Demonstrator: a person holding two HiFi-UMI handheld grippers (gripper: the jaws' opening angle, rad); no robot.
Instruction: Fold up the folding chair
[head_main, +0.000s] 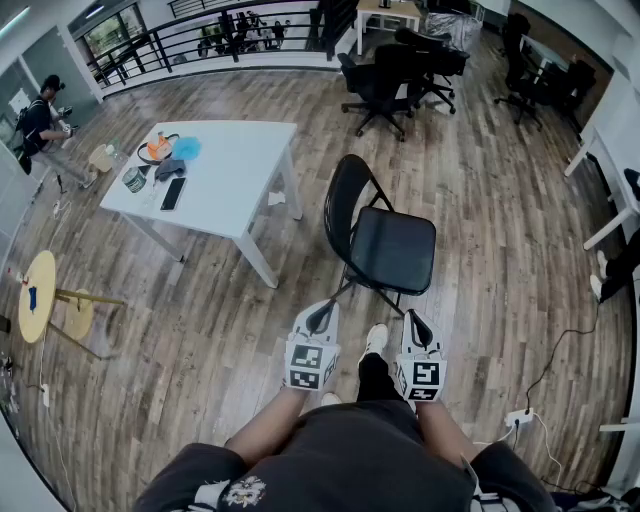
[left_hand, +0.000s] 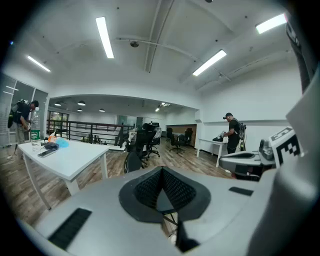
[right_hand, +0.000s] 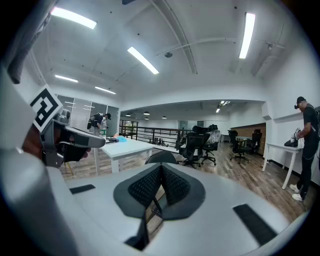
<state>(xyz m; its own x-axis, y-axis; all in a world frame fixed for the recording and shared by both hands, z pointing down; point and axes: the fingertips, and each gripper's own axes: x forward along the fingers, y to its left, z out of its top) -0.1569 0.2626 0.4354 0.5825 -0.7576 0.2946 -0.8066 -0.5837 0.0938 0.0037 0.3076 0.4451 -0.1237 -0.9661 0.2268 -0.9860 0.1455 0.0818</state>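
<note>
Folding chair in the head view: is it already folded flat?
No, the folding chair stands opened out, with its seat lying level.

No words, brands or numbers can be read: the left gripper (head_main: 321, 318) and right gripper (head_main: 417, 328), at six o'clock, bear only black-and-white square codes, and the shirt print (head_main: 243, 492) at seven o'clock is too small to read.

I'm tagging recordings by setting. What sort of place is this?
Probably an open-plan office, perhaps on an upper level: black wheeled office chairs, a white rectangular table, and a black metal railing edging the wood-plank floor.
</note>
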